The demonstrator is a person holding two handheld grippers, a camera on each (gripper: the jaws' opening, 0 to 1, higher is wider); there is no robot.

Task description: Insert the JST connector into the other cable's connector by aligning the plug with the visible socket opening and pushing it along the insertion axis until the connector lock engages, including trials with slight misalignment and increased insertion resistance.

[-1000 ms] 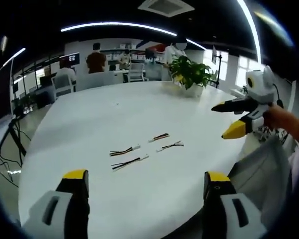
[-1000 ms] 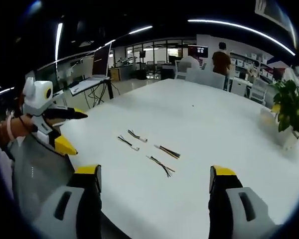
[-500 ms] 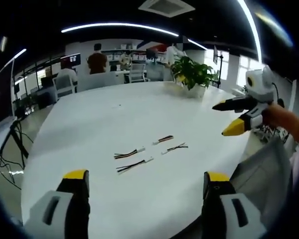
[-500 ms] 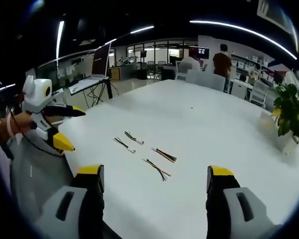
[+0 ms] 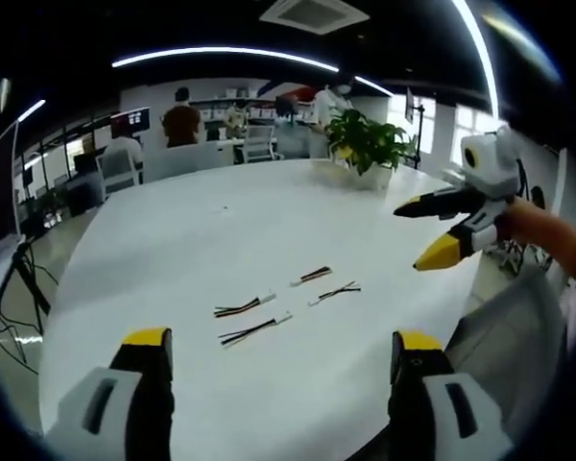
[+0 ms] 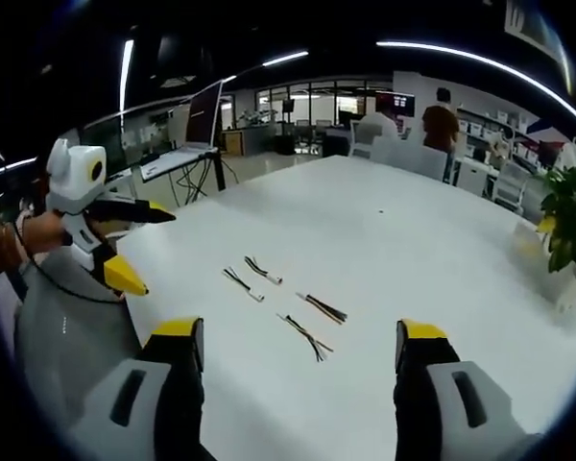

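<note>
Left hand-held gripper (image 5: 280,360): yellow-tipped grey jaws wide apart, nothing btwn them, held above the near edge of the surface and aimed at the cables. Reads as pre-approach, not yet committed to a pick. Right hand-held gripper (image 6: 294,351): same, jaws spread and empty, also off the surface. In the left gripper view it comes in from the right, jaws apart, w/ the person's hand behind it, hovering over the surface's edge.

Outward: four short JST cable pigtails lie loose on the big white round-edged surface (image 5: 173,230), none held. In the left gripper view: nearest multicolour-wire cable w/ white connector (image 5: 252,331), just beyond it a second multicolour cable w/ white connector (image 5: 242,307); to their right a dark-wire cable w/ white connector (image 5: 333,292) and a red/black-wire cable w/ white connector (image 5: 310,277). They sit as two loose pairs, near each other but apart, prob. laid out so each gripper can take one. Connector detail too small to tell plug from socket.

Mating not begun; next needs one cable per gripper, gripped close to the housing so the plug doesn't flop.

Far side: green potted plant in a white pot (image 5: 368,144), office desks, people standing.
</note>
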